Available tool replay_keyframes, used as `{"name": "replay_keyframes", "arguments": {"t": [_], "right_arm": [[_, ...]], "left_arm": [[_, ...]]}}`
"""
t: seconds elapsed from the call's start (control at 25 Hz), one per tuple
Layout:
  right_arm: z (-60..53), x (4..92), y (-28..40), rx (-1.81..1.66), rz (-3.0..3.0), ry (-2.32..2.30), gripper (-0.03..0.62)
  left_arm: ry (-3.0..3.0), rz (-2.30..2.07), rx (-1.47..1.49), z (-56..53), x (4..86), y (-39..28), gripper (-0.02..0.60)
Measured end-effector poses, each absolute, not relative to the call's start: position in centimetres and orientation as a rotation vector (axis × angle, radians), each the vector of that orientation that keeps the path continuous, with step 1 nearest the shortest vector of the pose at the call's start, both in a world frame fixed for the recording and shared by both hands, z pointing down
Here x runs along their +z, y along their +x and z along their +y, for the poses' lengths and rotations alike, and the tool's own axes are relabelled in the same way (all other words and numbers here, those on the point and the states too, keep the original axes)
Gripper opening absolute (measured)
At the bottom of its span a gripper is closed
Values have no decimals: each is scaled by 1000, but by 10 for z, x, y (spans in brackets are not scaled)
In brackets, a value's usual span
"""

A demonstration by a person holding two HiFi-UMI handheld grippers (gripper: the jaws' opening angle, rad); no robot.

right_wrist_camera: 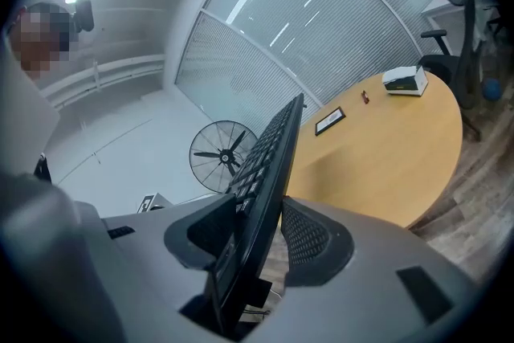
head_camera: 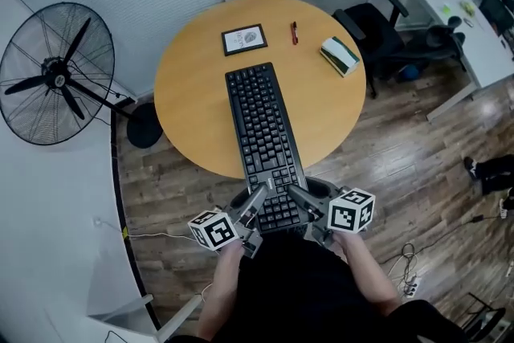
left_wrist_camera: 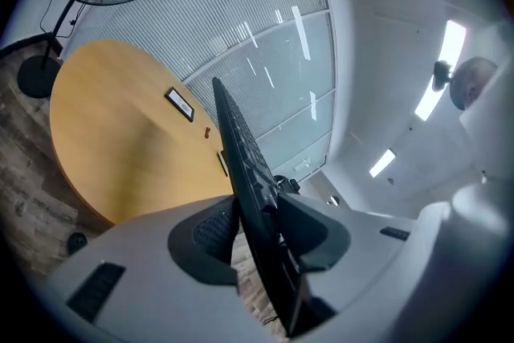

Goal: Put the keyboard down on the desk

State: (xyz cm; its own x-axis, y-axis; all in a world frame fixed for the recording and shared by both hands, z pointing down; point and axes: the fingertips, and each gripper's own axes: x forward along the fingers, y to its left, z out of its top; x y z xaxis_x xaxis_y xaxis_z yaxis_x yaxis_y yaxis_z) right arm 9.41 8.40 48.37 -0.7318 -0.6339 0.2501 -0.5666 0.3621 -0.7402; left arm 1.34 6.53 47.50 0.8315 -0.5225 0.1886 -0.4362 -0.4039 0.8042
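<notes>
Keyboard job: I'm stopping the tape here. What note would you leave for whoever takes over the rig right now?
Left tool: shut on the keyboard, at its near end, left side.
Right tool: shut on the same end, right side.
Keyboard: lengthwise over the desk, near end out past the edge; whether its far end touches the top is unclear.
Done: keyboard brought over the desk.
Left: lower it flat, fully on the top, short of the frame, then open both tools.

1 black rectangular plastic keyboard [head_camera: 261,132]. 1 round light-wood table [head_camera: 193,92]. 1 black-framed picture [head_camera: 244,39], 1 small red pen [head_camera: 294,32], 1 green-and-white book [head_camera: 340,55]. 1 black metal pedestal fan [head_camera: 56,75]. 1 black office chair [head_camera: 373,32]. 2 grey handheld grippers: left gripper [head_camera: 259,197], right gripper [head_camera: 295,193].
</notes>
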Motion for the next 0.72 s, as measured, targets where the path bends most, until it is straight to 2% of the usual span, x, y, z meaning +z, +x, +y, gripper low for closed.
{"name": "replay_keyframes", "arguments": {"t": [0.48, 0.72], "right_arm": [[-78, 480, 33, -1332, 2624, -1140, 187], [-99, 496, 22, -1343, 2642, -1140, 189]], "left_arm": [[1996, -730, -167, -93, 480, -48, 132], [1979, -743, -154, -113, 497, -60, 135]]}}
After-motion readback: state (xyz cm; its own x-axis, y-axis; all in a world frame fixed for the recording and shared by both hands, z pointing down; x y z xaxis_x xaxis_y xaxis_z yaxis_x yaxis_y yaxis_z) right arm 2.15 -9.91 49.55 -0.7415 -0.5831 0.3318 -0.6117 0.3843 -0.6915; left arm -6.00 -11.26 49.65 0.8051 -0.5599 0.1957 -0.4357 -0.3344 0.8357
